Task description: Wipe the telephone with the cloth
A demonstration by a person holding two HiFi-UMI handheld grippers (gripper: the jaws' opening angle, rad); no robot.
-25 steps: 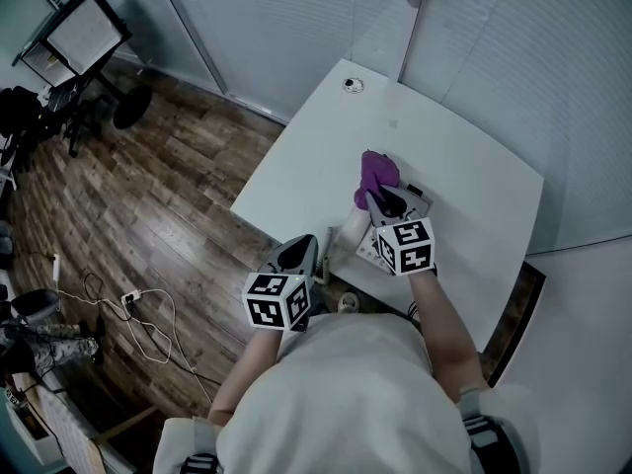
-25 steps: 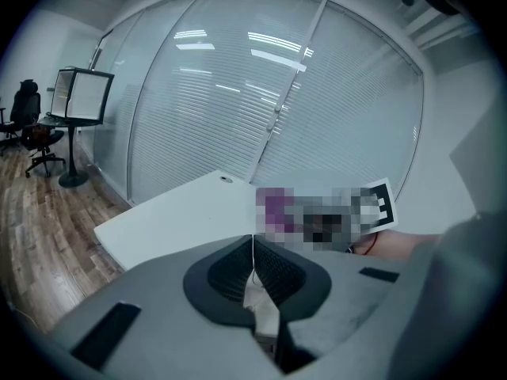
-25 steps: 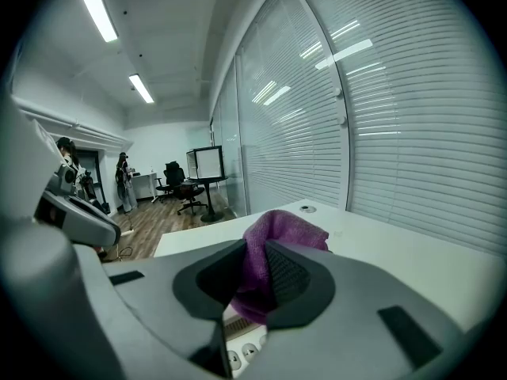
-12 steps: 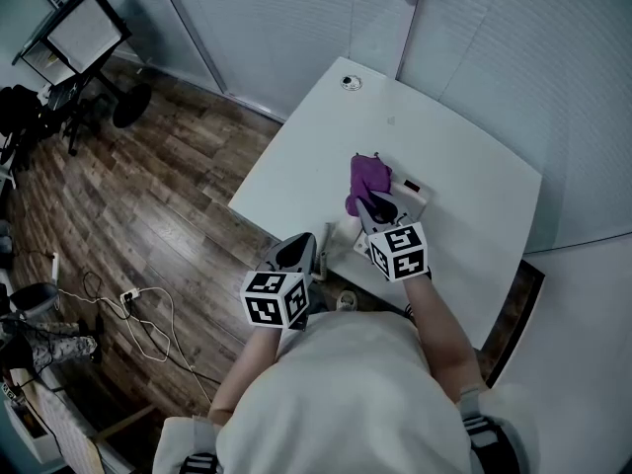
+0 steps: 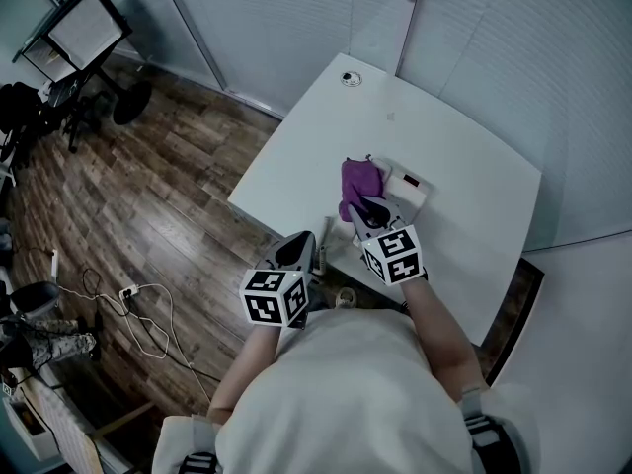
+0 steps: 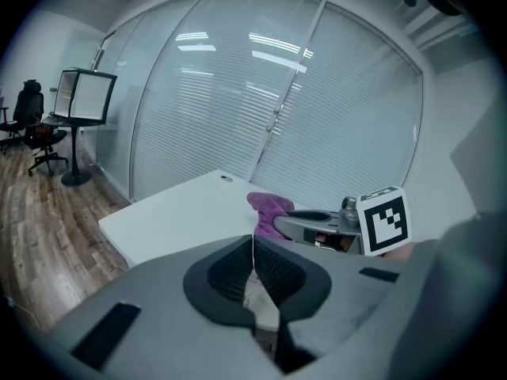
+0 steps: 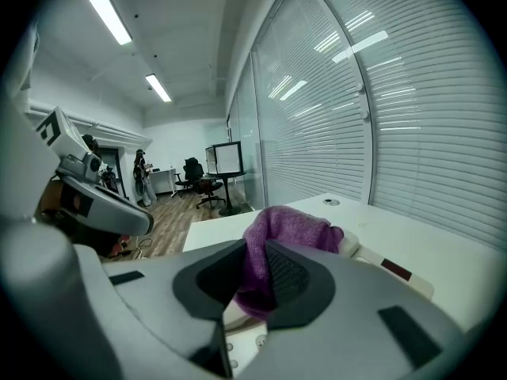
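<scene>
A purple cloth (image 5: 358, 183) is pinched in my right gripper (image 5: 363, 207), which is shut on it; the cloth (image 7: 279, 236) bulges out past the jaws in the right gripper view. It rests on the left part of the white telephone (image 5: 405, 188), whose far end (image 7: 396, 270) shows beyond the cloth. The cloth (image 6: 269, 207) also shows in the left gripper view, beside the right gripper (image 6: 317, 224). My left gripper (image 5: 299, 253) hovers at the table's near edge, left of the phone, jaws shut with nothing between them (image 6: 253, 266).
The white table (image 5: 474, 176) has a round cable port (image 5: 351, 79) at its far corner. Glass walls with blinds stand behind it. Wooden floor, a cable and office chairs (image 5: 39, 107) lie to the left.
My right gripper has dragged the purple cloth leftward along the telephone, uncovering more of the phone's right part. The left gripper has stayed put.
</scene>
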